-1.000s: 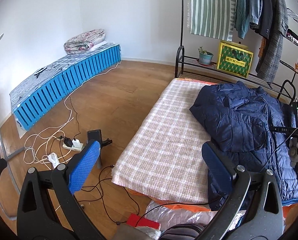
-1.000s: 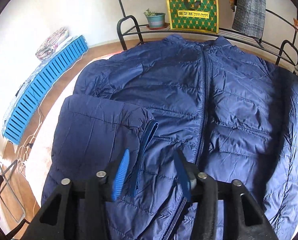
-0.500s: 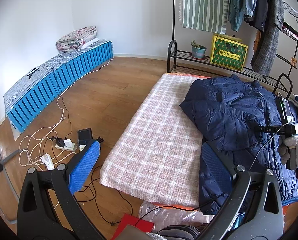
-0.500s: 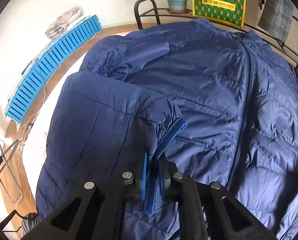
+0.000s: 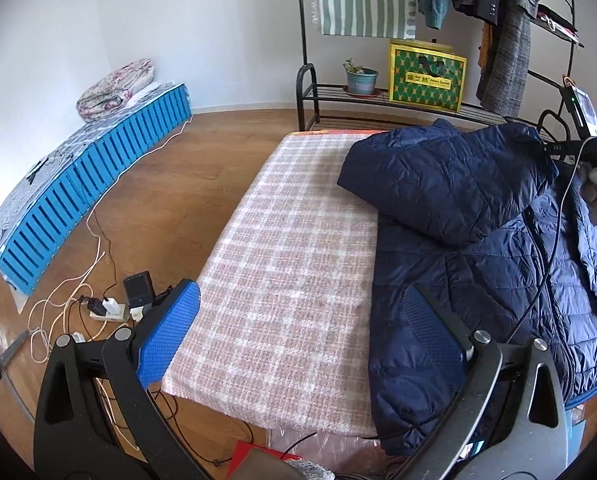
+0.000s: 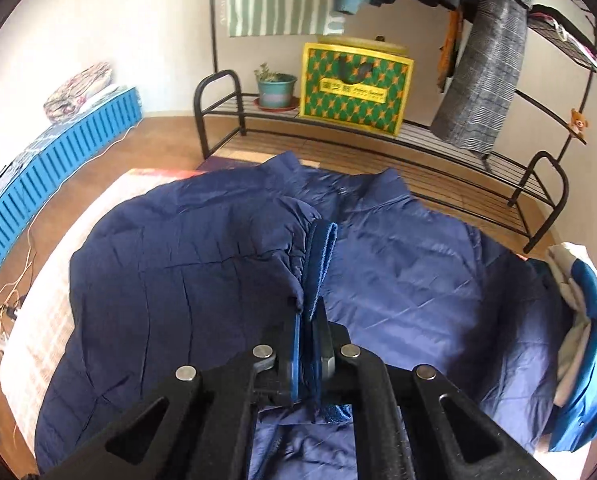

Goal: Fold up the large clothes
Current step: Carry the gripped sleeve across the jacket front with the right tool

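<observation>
The right hand-held gripper (image 6: pixel 307 322) is clenched on the blue cuff (image 6: pixel 321 256) of the navy puffer jacket (image 6: pixel 398 276), holding that sleeve up over the jacket's front. The jacket lies on the checked blanket (image 5: pixel 294 264). The left hand-held gripper (image 5: pixel 302 330) hangs released over the blanket, the jacket's hem beside its right finger.
</observation>
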